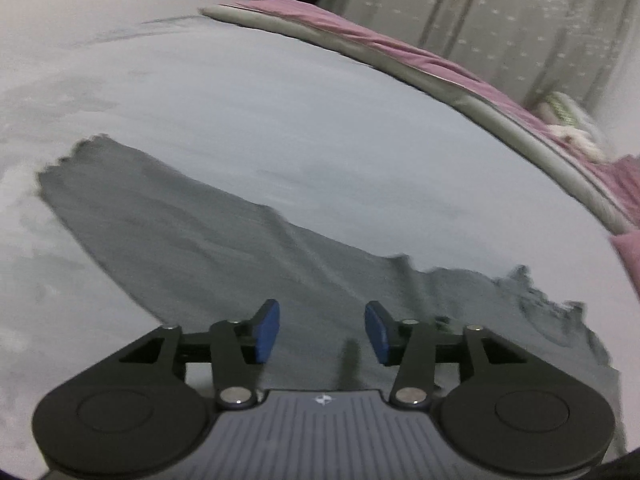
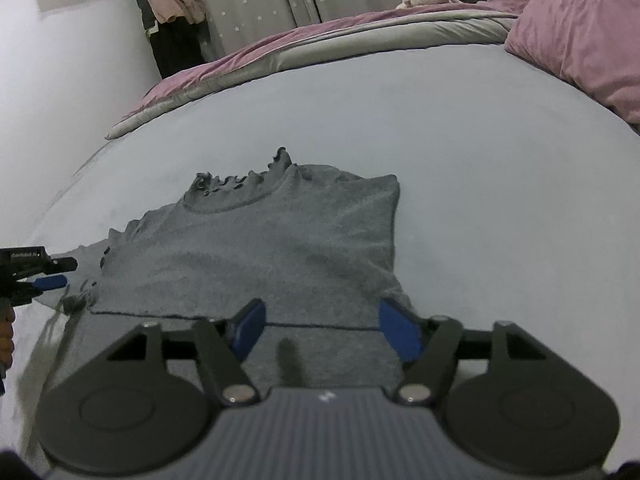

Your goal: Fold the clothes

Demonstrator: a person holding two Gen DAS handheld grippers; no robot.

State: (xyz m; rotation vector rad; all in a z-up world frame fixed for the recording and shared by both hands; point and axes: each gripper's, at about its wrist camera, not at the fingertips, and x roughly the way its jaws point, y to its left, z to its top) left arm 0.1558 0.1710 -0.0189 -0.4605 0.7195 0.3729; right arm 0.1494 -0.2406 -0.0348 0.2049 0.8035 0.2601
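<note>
A grey long-sleeved top (image 2: 256,248) with a ruffled collar lies flat on the pale bed sheet (image 2: 480,200), its right side folded in over the body. In the left wrist view one grey sleeve (image 1: 168,232) stretches away to the upper left. My left gripper (image 1: 322,330) hovers open over the garment near the sleeve's base, nothing between its blue pads. My right gripper (image 2: 326,330) stands open above the top's near hem. The left gripper's fingertips (image 2: 52,280) show at the left edge of the right wrist view, beside the garment's left side.
A pink and grey quilt (image 2: 280,52) is bunched along the far edge of the bed, with a pink pillow (image 2: 580,40) at the right. Star-patterned curtains (image 2: 260,0) and hanging clothes (image 2: 172,20) stand behind. Bare sheet (image 1: 280,120) surrounds the top.
</note>
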